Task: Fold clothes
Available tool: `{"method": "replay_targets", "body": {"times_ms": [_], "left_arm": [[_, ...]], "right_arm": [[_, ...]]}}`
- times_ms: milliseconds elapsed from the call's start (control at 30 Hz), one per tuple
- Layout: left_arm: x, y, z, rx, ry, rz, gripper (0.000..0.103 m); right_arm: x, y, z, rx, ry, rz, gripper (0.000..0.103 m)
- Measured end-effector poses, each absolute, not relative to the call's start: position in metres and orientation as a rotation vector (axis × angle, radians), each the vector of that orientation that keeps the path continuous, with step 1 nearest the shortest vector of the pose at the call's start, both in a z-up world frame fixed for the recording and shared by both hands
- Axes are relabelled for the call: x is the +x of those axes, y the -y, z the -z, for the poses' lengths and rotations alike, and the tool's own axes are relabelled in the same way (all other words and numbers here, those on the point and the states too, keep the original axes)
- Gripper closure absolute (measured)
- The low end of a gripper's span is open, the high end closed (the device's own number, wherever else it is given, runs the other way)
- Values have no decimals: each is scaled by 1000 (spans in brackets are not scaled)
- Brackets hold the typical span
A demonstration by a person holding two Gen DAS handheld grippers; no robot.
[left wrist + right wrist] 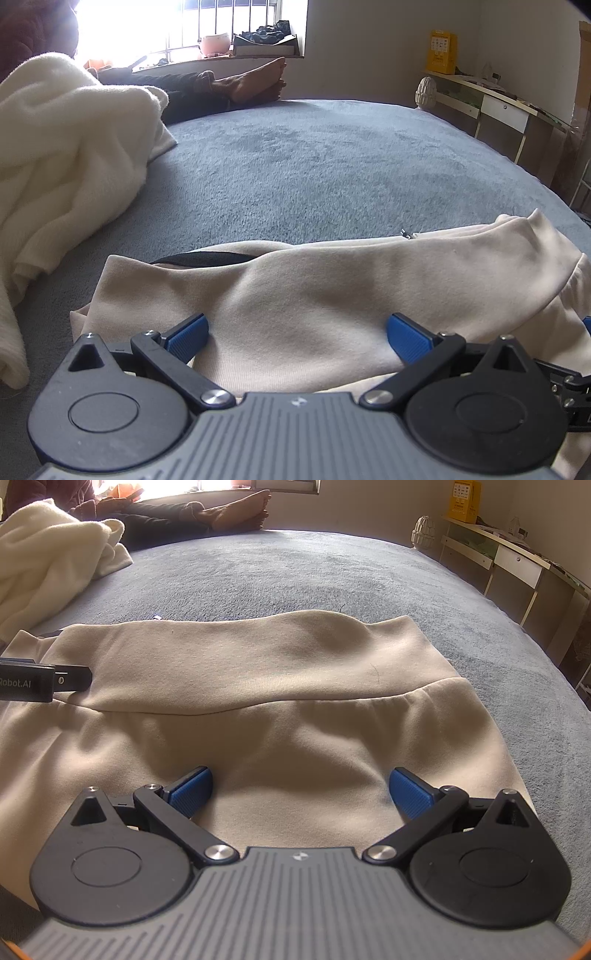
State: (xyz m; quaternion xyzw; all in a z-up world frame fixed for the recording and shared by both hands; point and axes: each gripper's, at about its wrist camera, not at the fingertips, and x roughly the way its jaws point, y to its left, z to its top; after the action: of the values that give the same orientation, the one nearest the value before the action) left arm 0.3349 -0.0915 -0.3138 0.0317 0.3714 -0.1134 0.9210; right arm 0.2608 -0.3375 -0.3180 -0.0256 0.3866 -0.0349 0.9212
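A beige garment (314, 295) lies partly folded on the grey-blue bed (314, 166); it also shows in the right wrist view (258, 686), with one layer folded over another along a seam. My left gripper (297, 334) is open, its blue pads low over the garment's near part. My right gripper (301, 790) is open, its blue pads resting just over the cloth. The left gripper's black body (40, 683) shows at the left edge of the right wrist view, over the garment's fold.
A heap of white fluffy fabric (66, 155) lies on the bed at left. A person's legs and bare feet (255, 81) rest at the bed's far side by the window. A desk with drawers (506, 107) stands at right, past the bed's edge.
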Motion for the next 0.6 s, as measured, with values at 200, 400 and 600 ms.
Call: {"method": "replay_targets", "body": {"times_ms": [200, 400, 600], "left_arm": [[335, 93, 313, 72, -769, 227, 0], [336, 93, 313, 72, -775, 226, 0], [337, 93, 313, 78, -783, 224, 0]], "right_arm": [[260, 337, 318, -52, -793, 72, 1], [261, 338, 318, -52, -793, 72, 1], [260, 337, 318, -52, -792, 72, 1]]}}
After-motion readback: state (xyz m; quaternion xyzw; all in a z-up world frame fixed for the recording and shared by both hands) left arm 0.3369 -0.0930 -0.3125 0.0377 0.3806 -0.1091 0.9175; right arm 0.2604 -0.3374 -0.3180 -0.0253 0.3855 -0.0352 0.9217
